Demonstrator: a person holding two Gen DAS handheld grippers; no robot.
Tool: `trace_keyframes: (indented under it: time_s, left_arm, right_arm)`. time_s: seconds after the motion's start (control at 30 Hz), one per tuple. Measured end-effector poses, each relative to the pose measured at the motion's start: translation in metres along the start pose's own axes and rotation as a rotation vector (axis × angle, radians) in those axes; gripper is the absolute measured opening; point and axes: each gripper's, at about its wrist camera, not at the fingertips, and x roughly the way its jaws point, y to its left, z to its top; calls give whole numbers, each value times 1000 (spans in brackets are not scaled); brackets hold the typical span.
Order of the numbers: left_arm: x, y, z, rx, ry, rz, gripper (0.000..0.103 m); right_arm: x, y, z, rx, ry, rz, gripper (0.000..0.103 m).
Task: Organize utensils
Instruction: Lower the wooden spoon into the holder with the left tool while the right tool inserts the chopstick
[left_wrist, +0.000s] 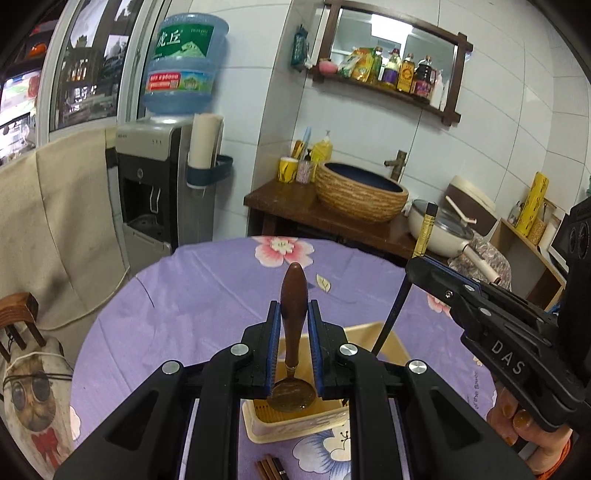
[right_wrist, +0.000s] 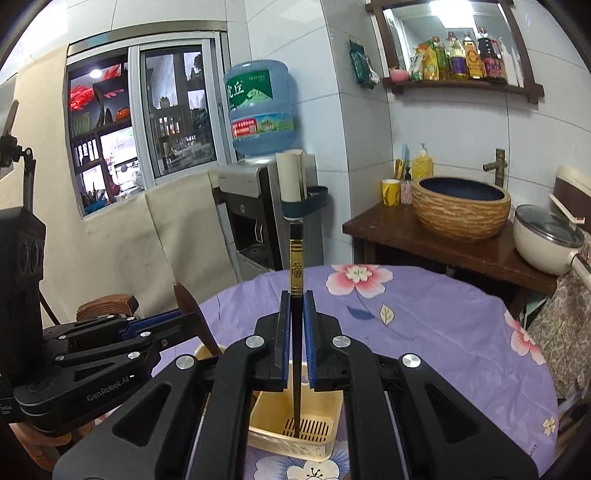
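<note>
My left gripper (left_wrist: 293, 308) is shut on the brown handle of a wooden spoon (left_wrist: 293, 291). The spoon stands upright with its round bowl hanging down over the yellow slotted utensil basket (left_wrist: 295, 430). My right gripper (right_wrist: 297, 297) is shut on black chopsticks (right_wrist: 296, 258) with a gold band. They stand upright, and their tip reaches down to the slotted floor of the basket (right_wrist: 327, 406). In the left wrist view the right gripper (left_wrist: 417, 264) comes in from the right, the chopsticks (left_wrist: 424, 229) slanting into the basket. In the right wrist view the left gripper (right_wrist: 184, 317) is at the left with the spoon (right_wrist: 188, 299).
The basket rests on a round table with a purple floral cloth (right_wrist: 424, 332). Brown chopsticks (left_wrist: 271, 469) lie on the cloth near the front edge. Behind stand a water dispenser (left_wrist: 159, 192), a wooden counter with a woven basin (left_wrist: 360, 195) and a white pot (right_wrist: 543, 236). A hand (left_wrist: 517, 424) grips the right tool.
</note>
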Motion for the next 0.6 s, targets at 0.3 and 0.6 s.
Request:
trace_keyframes:
  time_s: [0.3,0.6]
  left_arm:
    - [25,1,-20,-13,58,11,15]
    - [33,3,-22,-22,58,15,15]
  right_arm:
    - [8,-9,-10,26,11,-6,7]
    - [16,-18,-10,56,10,-34,8]
